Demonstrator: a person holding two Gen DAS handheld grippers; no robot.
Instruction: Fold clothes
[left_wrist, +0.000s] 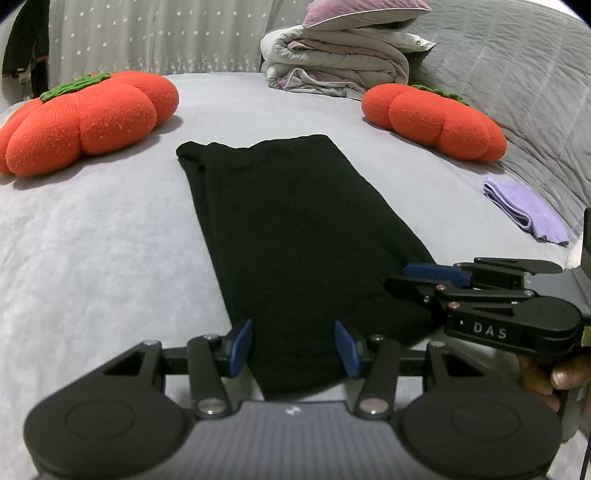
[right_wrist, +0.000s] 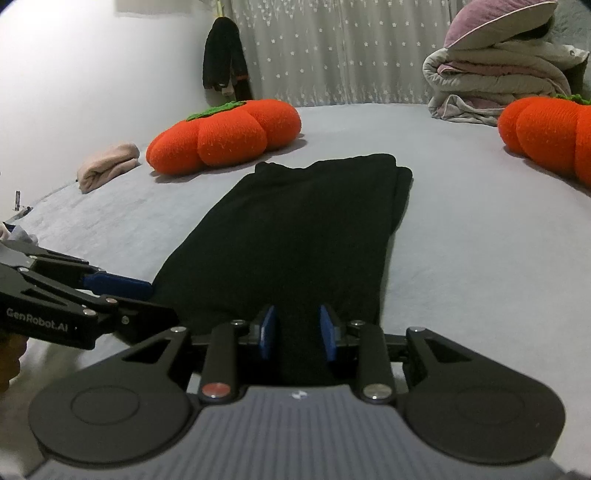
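A black garment (left_wrist: 295, 229), folded into a long narrow strip, lies flat on the grey bed (left_wrist: 110, 258) and runs away from me. My left gripper (left_wrist: 294, 347) hovers over the strip's near end. Its blue pads (left_wrist: 242, 347) stand wide apart, with cloth lying between them and not pinched. My right gripper (right_wrist: 298, 334) sits at the same near end, towards the right corner. Its jaws are narrower but parted, black cloth showing between the pads (right_wrist: 267, 332). Each gripper also shows side-on in the other view: the right gripper (left_wrist: 417, 282) and the left gripper (right_wrist: 147, 299). A hand (left_wrist: 550, 376) holds the right one.
Two orange pumpkin cushions (left_wrist: 85, 118) (left_wrist: 436, 118) flank the garment's far end. Stacked quilts and a pillow (left_wrist: 343, 55) sit at the back. A folded lilac cloth (left_wrist: 524, 210) lies at the right, a rolled pink cloth (right_wrist: 107, 166) at the left. Dark clothing (right_wrist: 223, 55) hangs by the curtain.
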